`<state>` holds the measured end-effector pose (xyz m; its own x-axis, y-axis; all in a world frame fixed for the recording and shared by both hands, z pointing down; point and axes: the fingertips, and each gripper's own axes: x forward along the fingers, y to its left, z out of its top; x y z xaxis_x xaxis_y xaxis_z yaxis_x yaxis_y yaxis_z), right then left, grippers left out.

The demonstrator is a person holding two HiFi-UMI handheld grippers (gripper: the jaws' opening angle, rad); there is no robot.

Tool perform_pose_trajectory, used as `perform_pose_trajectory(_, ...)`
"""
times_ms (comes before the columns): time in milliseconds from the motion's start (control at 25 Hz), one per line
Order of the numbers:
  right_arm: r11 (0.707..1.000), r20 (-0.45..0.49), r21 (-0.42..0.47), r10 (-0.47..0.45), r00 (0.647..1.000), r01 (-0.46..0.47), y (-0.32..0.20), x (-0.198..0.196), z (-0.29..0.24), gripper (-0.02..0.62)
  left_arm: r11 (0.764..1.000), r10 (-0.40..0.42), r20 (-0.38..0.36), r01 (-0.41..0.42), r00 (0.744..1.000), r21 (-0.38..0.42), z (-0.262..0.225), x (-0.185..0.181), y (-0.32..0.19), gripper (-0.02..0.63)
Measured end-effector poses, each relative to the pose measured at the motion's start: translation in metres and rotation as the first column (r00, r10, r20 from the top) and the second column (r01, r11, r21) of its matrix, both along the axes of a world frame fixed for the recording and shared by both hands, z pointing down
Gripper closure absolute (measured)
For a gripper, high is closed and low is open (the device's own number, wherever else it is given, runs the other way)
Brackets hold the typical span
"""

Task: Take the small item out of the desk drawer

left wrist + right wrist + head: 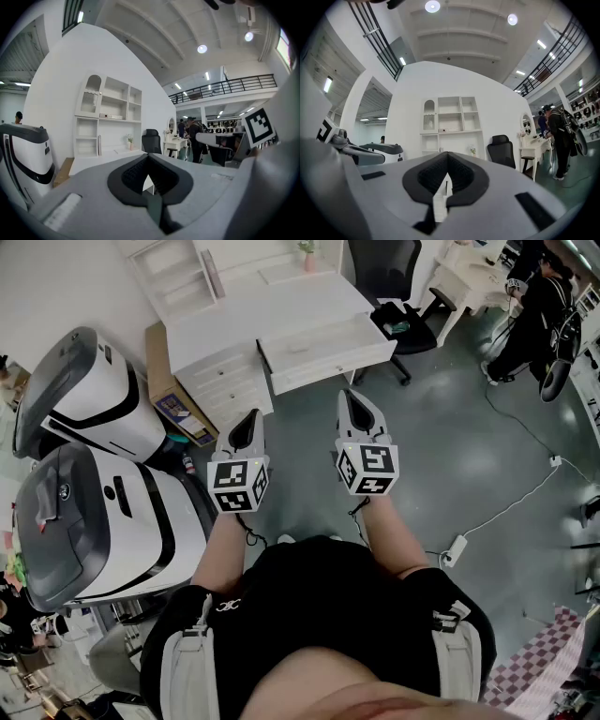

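1. Desk drawer (pixel 323 351) stands open at the far middle of the scene, jutting toward the near side from the front of the white desk (pixel 272 310). Its inside looks white, and the small item cannot be made out in it from the head view.
2. The left gripper (pixel 253 418) is held out over the grey floor (pixel 450 446), near of the desk and well apart from the drawer. In the left gripper view its jaws (pixel 149 161) are closed tip to tip with nothing between them.
3. The right gripper (pixel 352 399) is just right of the left one and also short of the drawer, touching nothing. Its jaws (pixel 446 161) are closed as well, and empty.
4. Each gripper carries a marker cube (pixel 239 486) at its near end, above the person's forearms.
5. A shelf unit (pixel 178 277) stands on the far left part of the desk, and a set of closed drawers (pixel 230 381) sits under the desk to the left of the open one.
6. A black office chair (pixel 398 296) stands right of the desk.
7. Two large white-and-grey machines (pixel 84 399) fill the left side, with a cardboard box (pixel 164 381) between them and the desk.
8. A person in dark clothes (pixel 530 315) stands at the far right.
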<state>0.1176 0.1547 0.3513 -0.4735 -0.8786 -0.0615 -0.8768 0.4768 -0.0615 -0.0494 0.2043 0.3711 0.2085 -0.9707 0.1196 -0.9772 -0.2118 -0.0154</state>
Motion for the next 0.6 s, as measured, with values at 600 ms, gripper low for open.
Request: perform_pose_trajectory(600, 1.0, -0.012, 0.008, -0.003, 1.0, 0.003, 0.003, -0.038, 0.0, 0.598, 0.999, -0.034, -0.099, 0.037, 0.994, 0.035, -0.008, -0.044, 0.011, 0.592)
